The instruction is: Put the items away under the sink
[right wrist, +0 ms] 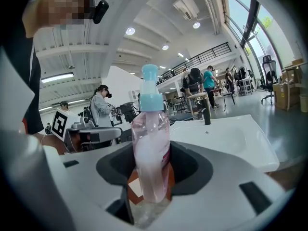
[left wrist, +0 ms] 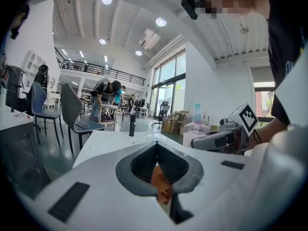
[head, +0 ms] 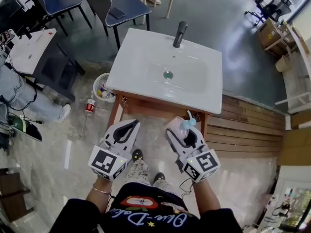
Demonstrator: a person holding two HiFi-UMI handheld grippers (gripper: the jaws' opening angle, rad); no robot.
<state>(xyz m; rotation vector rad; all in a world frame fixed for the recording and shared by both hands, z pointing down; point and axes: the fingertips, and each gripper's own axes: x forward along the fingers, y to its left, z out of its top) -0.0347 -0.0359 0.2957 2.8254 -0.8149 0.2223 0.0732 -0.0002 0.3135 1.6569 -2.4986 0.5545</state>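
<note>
Currently, the person stands facing a white sink that sits on a wooden cabinet, with a black faucet at its far edge. The right gripper is clamped on a pink pump bottle with a pale blue pump head. The bottle stands upright between the jaws, in front of the sink's near edge towards its right corner and above the floor, not under the sink. The left gripper hangs beside the right one, level with it. Its jaws are closed together with nothing between them. A small basket of odds and ends stands on the floor just left of the cabinet.
</note>
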